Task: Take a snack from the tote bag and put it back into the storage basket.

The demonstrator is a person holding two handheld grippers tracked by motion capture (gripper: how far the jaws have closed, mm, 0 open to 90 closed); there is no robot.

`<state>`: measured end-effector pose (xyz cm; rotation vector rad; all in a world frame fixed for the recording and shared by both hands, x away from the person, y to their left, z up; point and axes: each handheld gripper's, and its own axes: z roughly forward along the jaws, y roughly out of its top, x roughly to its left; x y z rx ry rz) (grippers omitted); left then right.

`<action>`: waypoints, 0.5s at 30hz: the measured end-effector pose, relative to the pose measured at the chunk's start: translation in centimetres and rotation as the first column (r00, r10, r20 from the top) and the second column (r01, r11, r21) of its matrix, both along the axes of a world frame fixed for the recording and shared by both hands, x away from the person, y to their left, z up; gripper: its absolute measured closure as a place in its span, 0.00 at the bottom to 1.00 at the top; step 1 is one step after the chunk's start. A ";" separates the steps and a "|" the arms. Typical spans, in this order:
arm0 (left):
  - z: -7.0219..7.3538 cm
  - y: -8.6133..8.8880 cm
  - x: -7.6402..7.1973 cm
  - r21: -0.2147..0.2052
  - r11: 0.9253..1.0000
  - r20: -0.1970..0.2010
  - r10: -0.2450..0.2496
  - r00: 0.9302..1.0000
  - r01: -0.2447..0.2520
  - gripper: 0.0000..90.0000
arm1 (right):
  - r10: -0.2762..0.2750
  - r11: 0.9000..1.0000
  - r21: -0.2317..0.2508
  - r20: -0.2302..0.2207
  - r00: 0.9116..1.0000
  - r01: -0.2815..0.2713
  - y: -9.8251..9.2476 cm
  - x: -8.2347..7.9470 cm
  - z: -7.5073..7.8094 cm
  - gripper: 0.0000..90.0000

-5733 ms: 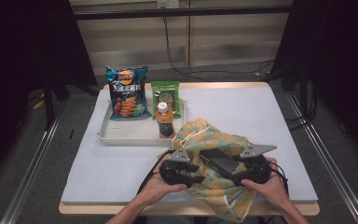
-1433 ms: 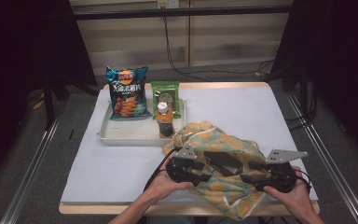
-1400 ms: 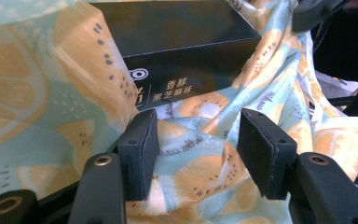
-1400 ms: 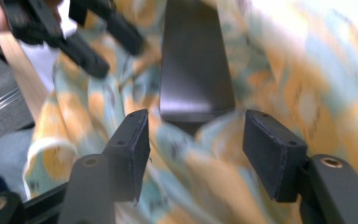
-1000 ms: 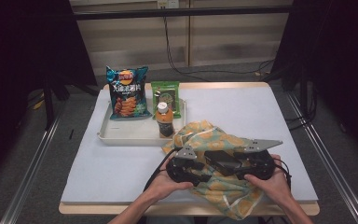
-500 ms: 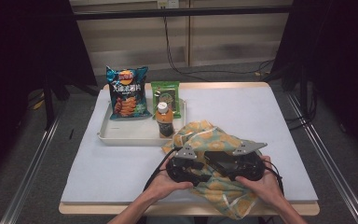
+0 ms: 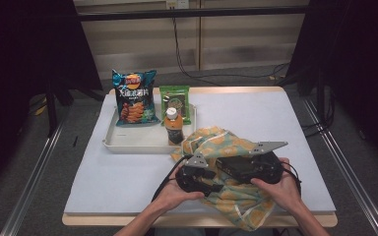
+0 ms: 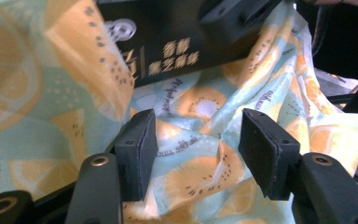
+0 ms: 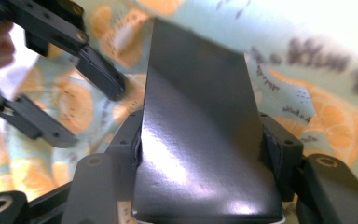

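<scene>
High view overhead, claw cameras close, sharing cloth [image 7: 236, 196]

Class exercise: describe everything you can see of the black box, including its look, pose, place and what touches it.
The black box is a flat, slim carton, cardboard by its look, glossy, with gold printed characters on one face. It lies level over the orange-patterned cloth at the table's near edge. The right claw is shut on it, a pad on each long side. The left claw stands open below it, over the cloth.
</scene>
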<state>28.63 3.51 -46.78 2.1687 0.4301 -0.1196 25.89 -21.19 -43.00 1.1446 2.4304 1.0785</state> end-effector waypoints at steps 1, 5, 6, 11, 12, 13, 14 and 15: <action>0.0 0.0 0.0 0.000 1.000 -0.002 0.001 1.000 -0.001 0.50 | 0.000 1.000 0.005 0.005 1.000 0.000 -0.1 -0.1 0.5 0.48; 0.0 -0.1 -0.1 0.006 1.000 0.001 0.003 1.000 -0.003 0.49 | -0.007 1.000 0.029 0.025 1.000 0.006 -0.7 -0.3 2.1 0.48; 0.0 -0.1 -0.1 0.006 1.000 0.002 0.005 1.000 -0.005 0.48 | -0.006 1.000 0.029 0.022 1.000 0.005 -0.8 -0.4 2.2 0.48; 0.0 0.0 0.0 -0.005 1.000 -0.003 0.016 1.000 -0.016 0.46 | 0.003 0.999 0.032 -0.001 1.000 -0.003 -1.1 -1.2 1.8 0.48; 0.0 0.1 0.1 -0.011 1.000 -0.006 0.015 1.000 -0.015 0.47 | 0.005 1.000 0.025 -0.001 1.000 -0.005 -1.1 -1.5 1.6 0.48; 0.2 0.2 0.1 -0.009 1.000 -0.006 0.015 1.000 -0.015 0.47 | 0.007 1.000 0.024 -0.006 1.000 -0.007 -1.1 -1.7 1.5 0.48; 0.2 0.2 0.1 -0.009 1.000 -0.006 0.015 1.000 -0.015 0.48 | 0.007 1.000 0.024 -0.006 1.000 -0.007 -1.1 -1.7 1.5 0.48; 0.4 0.4 0.1 -0.017 1.000 -0.012 0.016 1.000 -0.016 0.50 | 0.008 1.000 0.026 -0.005 1.000 -0.008 -1.4 -2.3 1.4 0.48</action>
